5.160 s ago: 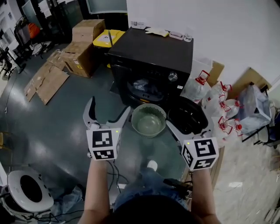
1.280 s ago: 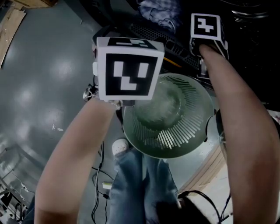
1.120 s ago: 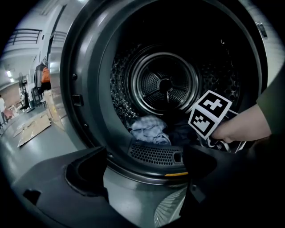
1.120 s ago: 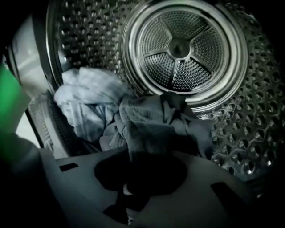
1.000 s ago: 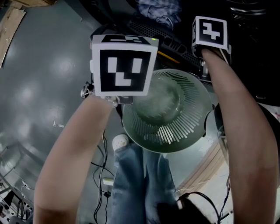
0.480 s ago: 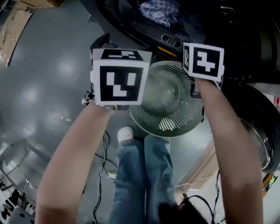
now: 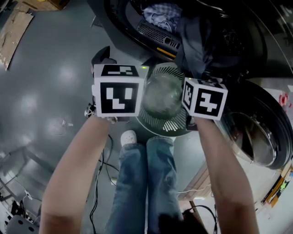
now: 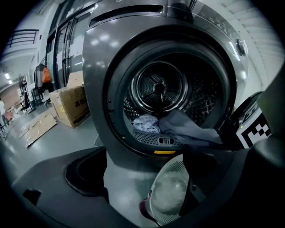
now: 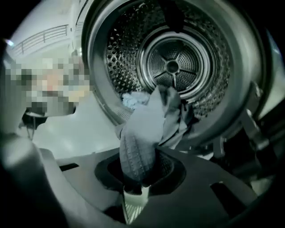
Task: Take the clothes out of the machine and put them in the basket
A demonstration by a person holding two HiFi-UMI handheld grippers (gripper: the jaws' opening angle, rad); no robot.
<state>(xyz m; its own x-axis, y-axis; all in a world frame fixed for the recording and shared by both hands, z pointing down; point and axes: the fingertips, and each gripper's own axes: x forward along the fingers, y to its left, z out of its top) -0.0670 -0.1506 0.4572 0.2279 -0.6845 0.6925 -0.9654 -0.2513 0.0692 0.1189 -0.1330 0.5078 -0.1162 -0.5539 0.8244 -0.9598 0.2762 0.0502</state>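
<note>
Garment: grey cloth (image 9: 142, 133), clamped in right tongs (image 9: 139, 180), now drawn out of drum (image 8: 158, 87) toward basket (image 7: 170, 124).
Left tongs (image 8: 149, 189): apart, empty, near basket.

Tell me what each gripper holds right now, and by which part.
The right gripper is shut on a grey garment, pinching its ribbed end; the rest trails into the drum. The left gripper is open and empty.

Grey garment (image 9: 141, 133), blue-check cloth (image 7: 158, 13), pale-green slatted basket (image 7: 161, 121), dk-grey machine (image 8: 95, 80).
</note>
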